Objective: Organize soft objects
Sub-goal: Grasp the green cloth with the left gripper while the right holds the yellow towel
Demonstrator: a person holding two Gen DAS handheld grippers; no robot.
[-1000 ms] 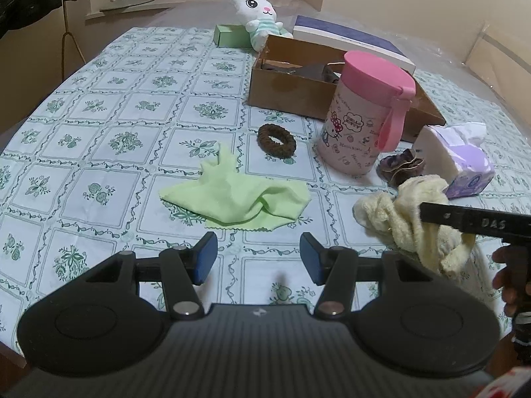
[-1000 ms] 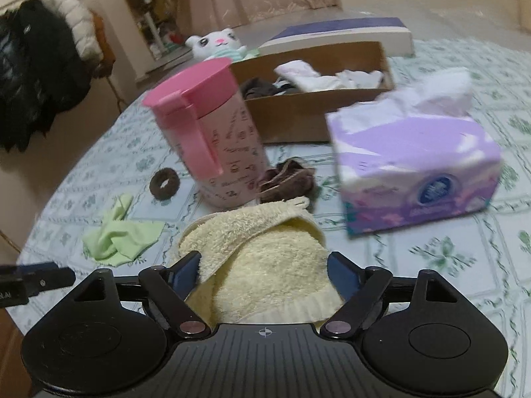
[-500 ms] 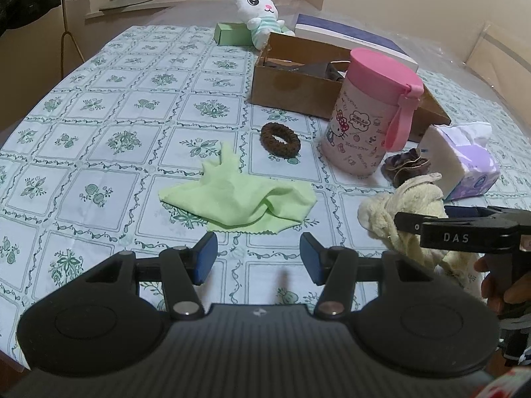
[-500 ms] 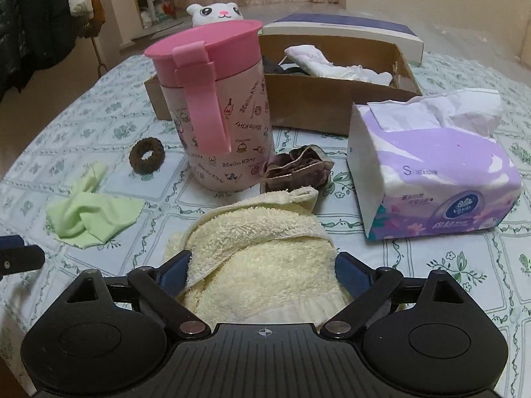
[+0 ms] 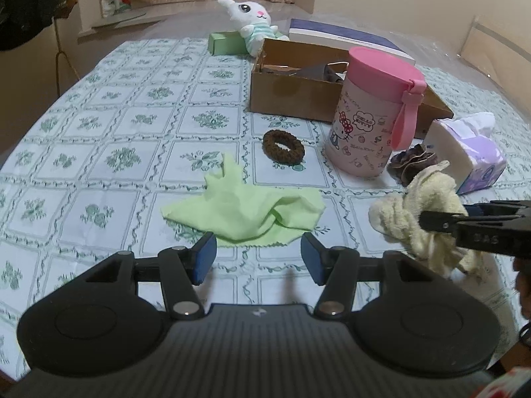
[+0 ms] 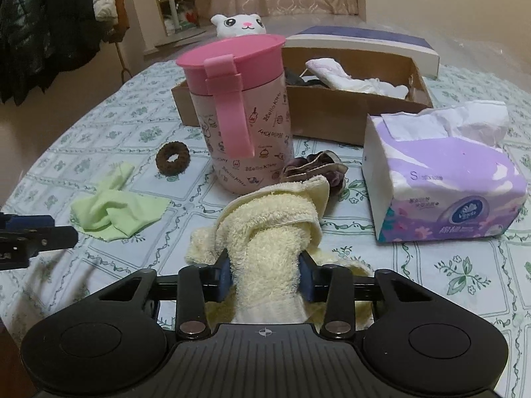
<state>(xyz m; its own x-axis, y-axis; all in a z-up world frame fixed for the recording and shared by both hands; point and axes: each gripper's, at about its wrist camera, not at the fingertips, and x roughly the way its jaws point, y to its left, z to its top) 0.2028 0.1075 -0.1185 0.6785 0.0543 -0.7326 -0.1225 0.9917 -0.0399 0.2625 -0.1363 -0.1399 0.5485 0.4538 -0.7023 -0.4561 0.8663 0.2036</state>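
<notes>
My right gripper (image 6: 265, 275) is shut on a cream terry towel (image 6: 272, 232), bunched on the tablecloth; it also shows in the left wrist view (image 5: 421, 212). My left gripper (image 5: 258, 258) is open and empty, just short of a light green cloth (image 5: 245, 209), also seen in the right wrist view (image 6: 113, 209). A brown scrunchie (image 5: 283, 147) lies beyond the cloth. A darker ruffled scrunchie (image 6: 315, 169) lies behind the towel. A cardboard box (image 6: 358, 106) with white and dark cloth inside stands at the back.
A pink Hello Kitty jug (image 6: 242, 126) stands in front of the box. A purple tissue pack (image 6: 441, 182) is to the right of the towel. A white plush bunny (image 5: 252, 23), a green carton (image 5: 225, 41) and a box lid (image 5: 345, 36) lie at the far edge.
My right gripper's fingers have closed from wide open onto the cream towel. My left gripper has stayed open and edged closer to the green cloth.
</notes>
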